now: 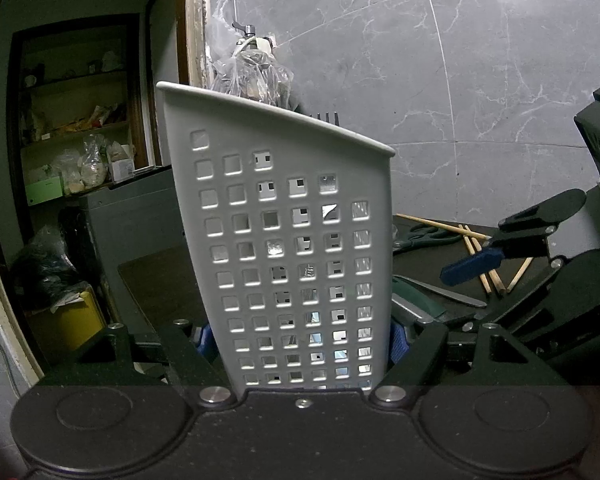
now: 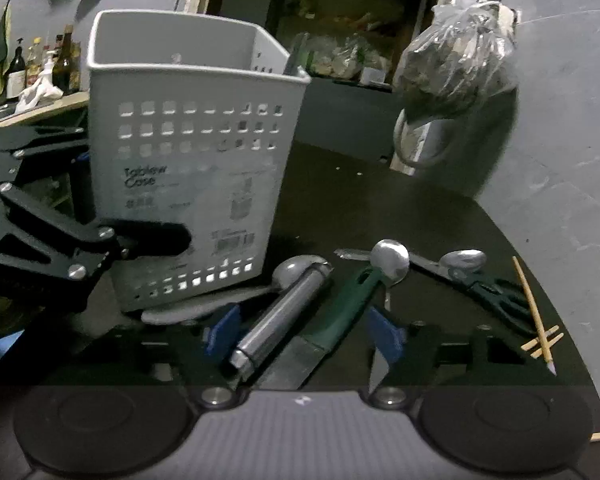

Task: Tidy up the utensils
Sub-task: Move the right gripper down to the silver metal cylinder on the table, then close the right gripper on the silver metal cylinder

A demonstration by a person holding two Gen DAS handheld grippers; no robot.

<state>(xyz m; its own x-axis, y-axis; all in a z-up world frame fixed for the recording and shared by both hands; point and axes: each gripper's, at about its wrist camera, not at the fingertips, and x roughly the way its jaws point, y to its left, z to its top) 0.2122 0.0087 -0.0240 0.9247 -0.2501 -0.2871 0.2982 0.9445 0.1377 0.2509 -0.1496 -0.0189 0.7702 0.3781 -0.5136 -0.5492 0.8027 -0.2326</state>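
A white perforated utensil holder [image 1: 284, 208] stands upright on the dark table, and my left gripper [image 1: 300, 342] is shut on its two side walls. In the right wrist view the same holder [image 2: 188, 168] stands at the left. My right gripper [image 2: 304, 334] hangs low over the table with its blue pads [image 2: 386, 334] apart. Between them lie a steel-handled scoop [image 2: 284, 312] and a green-handled knife [image 2: 348, 304], side by side. I see a gap beside the knife handle, so neither is squeezed. One right fingertip [image 1: 472, 266] shows in the left wrist view.
Two spoons [image 2: 390, 260] [image 2: 462, 260], green scissors [image 2: 496, 296] and wooden chopsticks [image 2: 534, 308] lie further right on the table [image 2: 360, 200]. A filled plastic bag [image 2: 456, 60] hangs by the grey marble wall. The table's curved edge runs close on the right.
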